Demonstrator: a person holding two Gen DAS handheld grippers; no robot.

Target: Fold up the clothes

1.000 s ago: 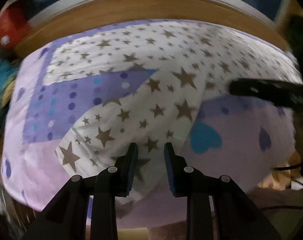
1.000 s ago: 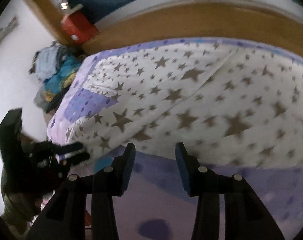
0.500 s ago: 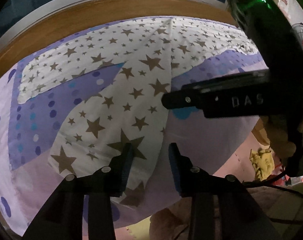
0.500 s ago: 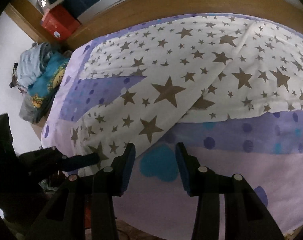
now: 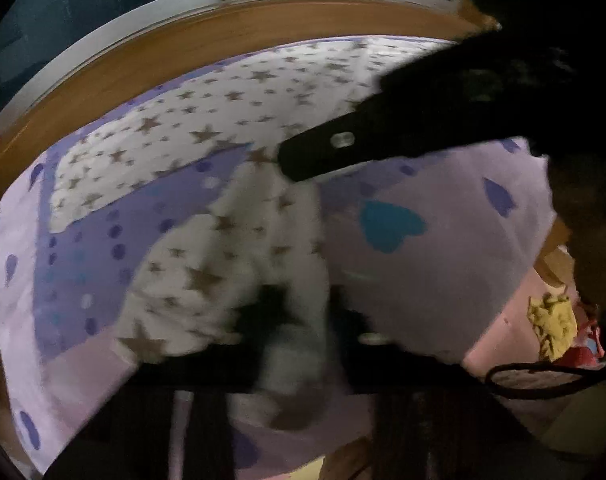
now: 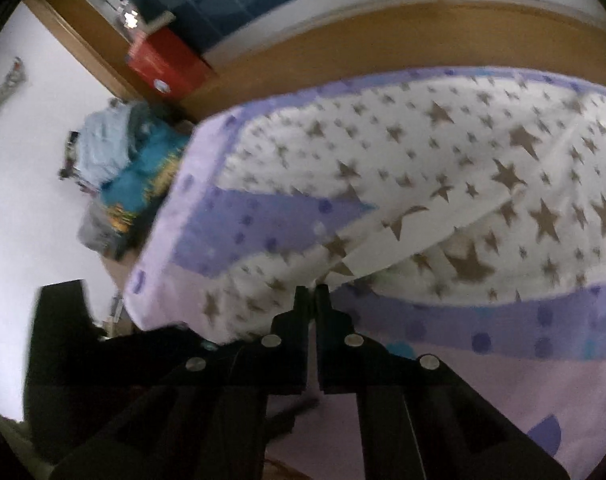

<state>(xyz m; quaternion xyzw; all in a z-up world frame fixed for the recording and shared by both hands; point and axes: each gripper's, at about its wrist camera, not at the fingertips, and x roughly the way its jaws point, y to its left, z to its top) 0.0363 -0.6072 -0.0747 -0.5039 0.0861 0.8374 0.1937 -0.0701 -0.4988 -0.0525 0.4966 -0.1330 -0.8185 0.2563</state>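
- The right gripper [image 6: 311, 294], at bottom centre of the right wrist view, is clenched on the near edge of the star-print cloth [image 6: 443, 184]; the folded white lip meets its fingertips directly.
- The left gripper [image 5: 303, 320], blurred at lower centre of the left wrist view, is clamped tight, with a bunch of the same star-print cloth [image 5: 207, 272] seemingly pinched between its fingers.
- The cloth runs away from both tools toward the upper frame, its long axis left to right across the purple bedspread [image 6: 483, 392]. Both hold the near edge, so I judge the fold goes away from them, toward the wooden bed frame [image 6: 343, 40].
- Count: two grippers, one star cloth, one bedspread.
- Far, upper left: one red box [image 6: 165, 64], one pile of clothes [image 6: 123, 160].
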